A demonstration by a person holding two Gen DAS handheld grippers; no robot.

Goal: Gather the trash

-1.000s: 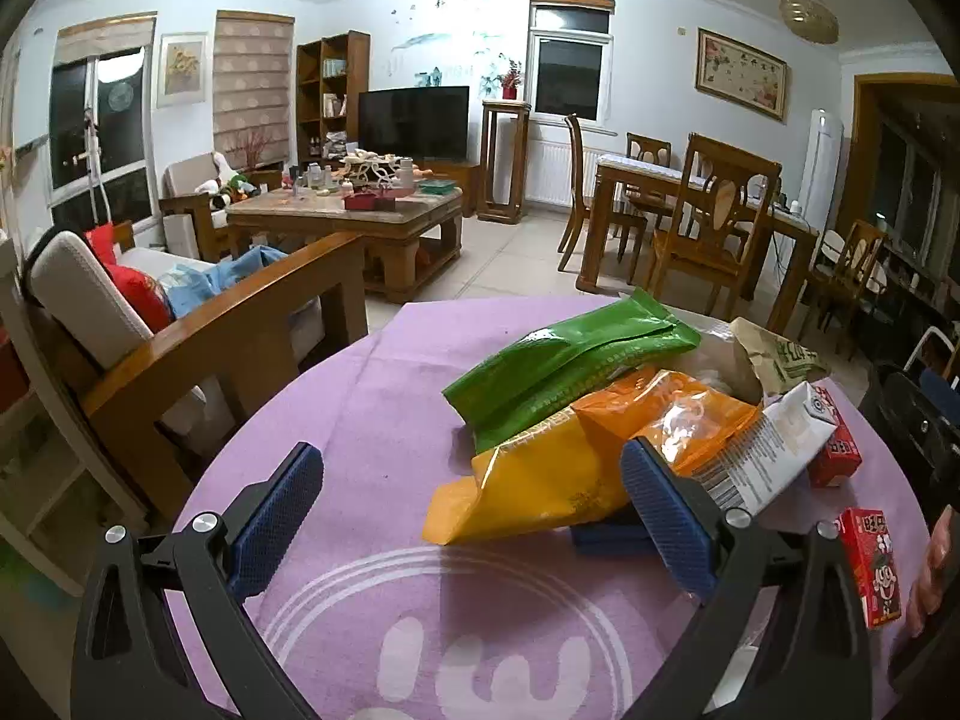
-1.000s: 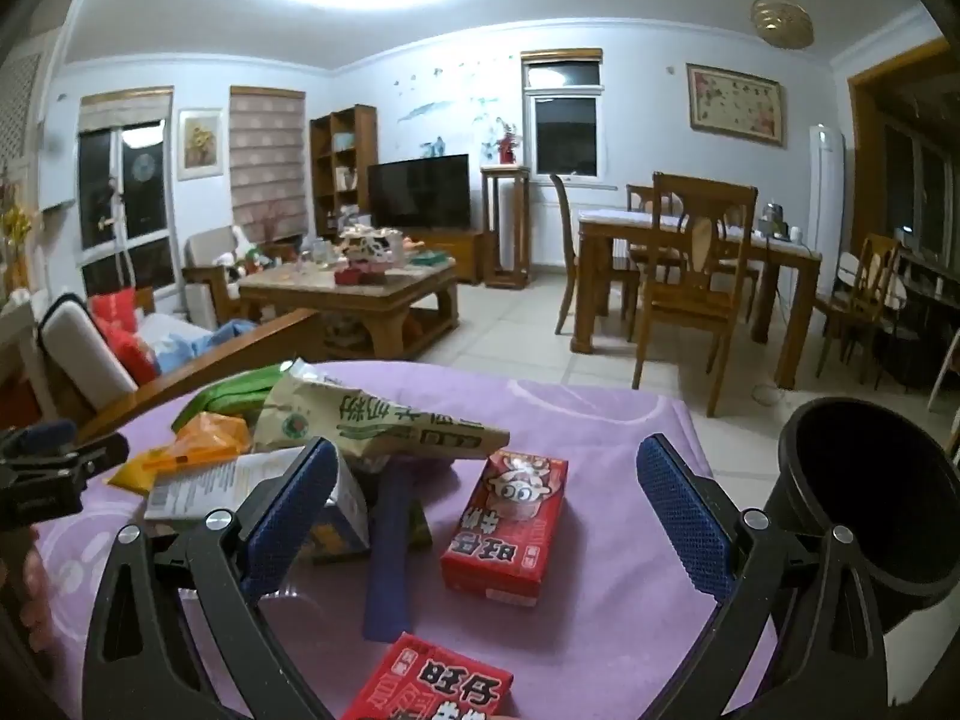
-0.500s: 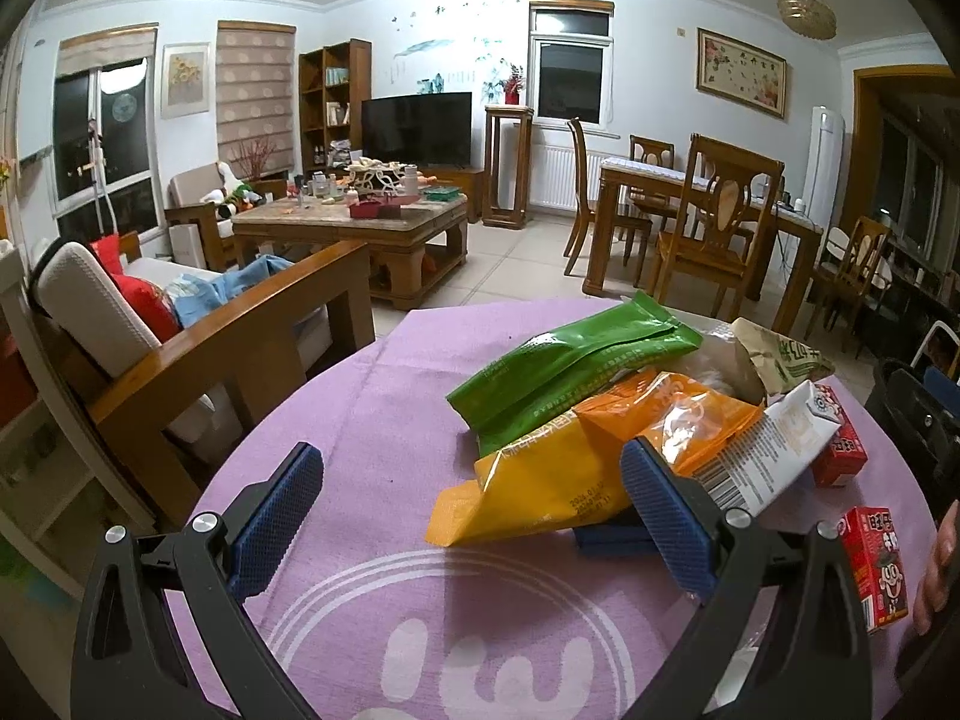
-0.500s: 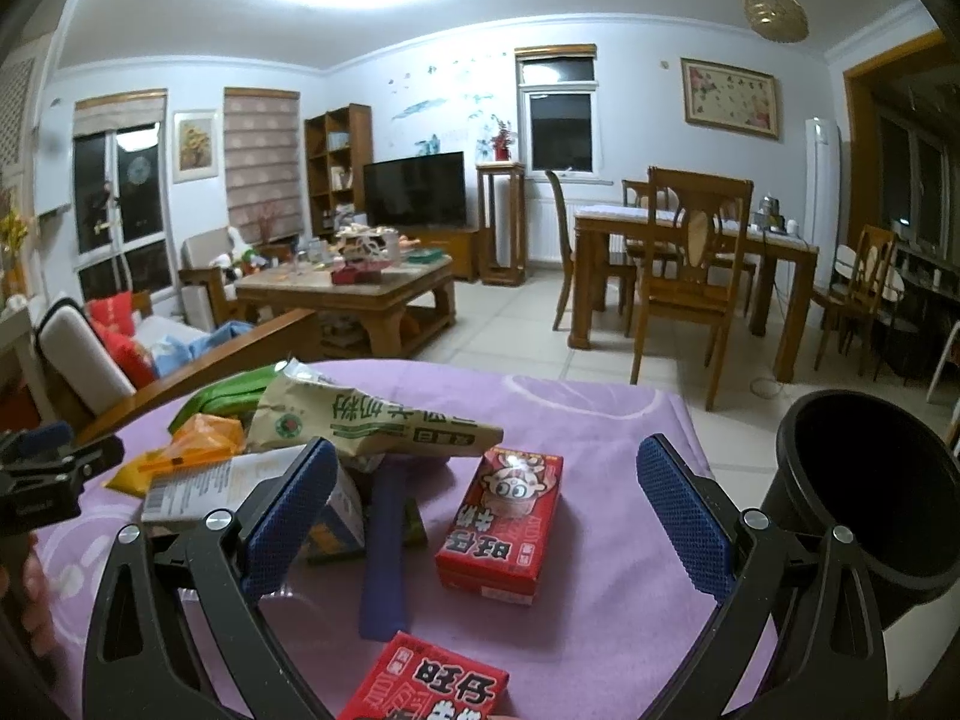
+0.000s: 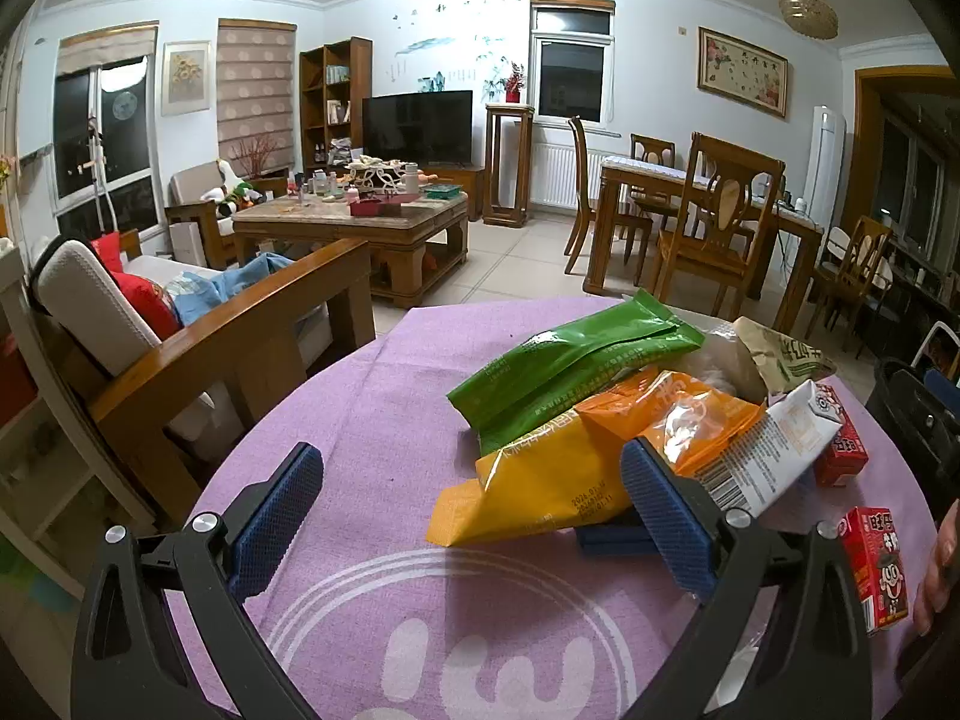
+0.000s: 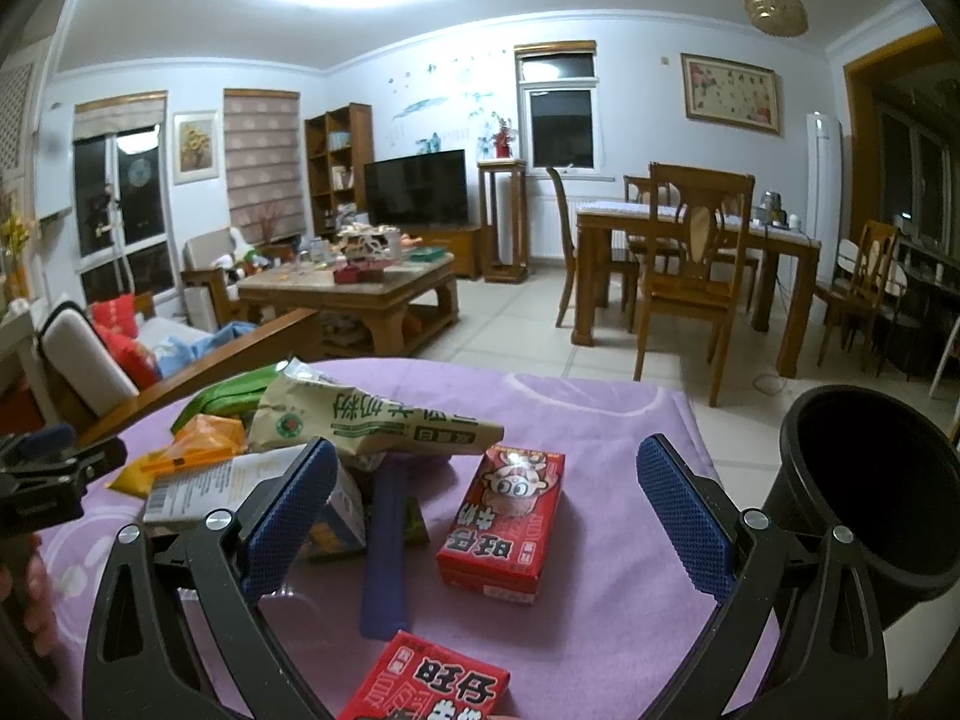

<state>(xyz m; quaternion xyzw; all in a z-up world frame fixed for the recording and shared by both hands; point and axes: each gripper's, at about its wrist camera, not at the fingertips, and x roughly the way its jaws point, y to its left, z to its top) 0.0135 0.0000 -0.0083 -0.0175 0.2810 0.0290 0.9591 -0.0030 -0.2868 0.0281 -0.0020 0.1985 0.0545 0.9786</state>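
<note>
Your reference landmark is the round table with the purple cloth point(image 6: 606, 420), which carries all the trash. Just off its right edge stands the black bin point(image 6: 870, 480), mouth up and open toward you; it appears placed there so that each item needs only a short carry off the cloth. Toward the table's left-centre lies the heap of wrappers, piled rather than spread: the green bag point(image 5: 570, 366) rests on top toward the far side, the orange-yellow bag point(image 5: 576, 468) lies beneath it toward the near edge, a tan paper bag point(image 6: 372, 414) drapes over the middle of the heap, and a white carton point(image 5: 774, 450) leans against the heap's right side. Because these overlap, you should judge the top or outermost piece as the easiest first pick. A blue bar-shaped object point(image 6: 387, 546) protrudes from under the heap toward the near edge. Right of the heap, flat on the cloth, lies a red box point(image 6: 504, 516); a second red box point(image 6: 432, 684) sits at the near edge. Your left gripper point(image 5: 474, 516) hangs wide and empty, low at the table's left side, near the orange-yellow bag. Your right gripper point(image 6: 486, 522) is likewise spread wide and empty, with the first red box framed between its fingers, which suggests that box as the next pick.
</note>
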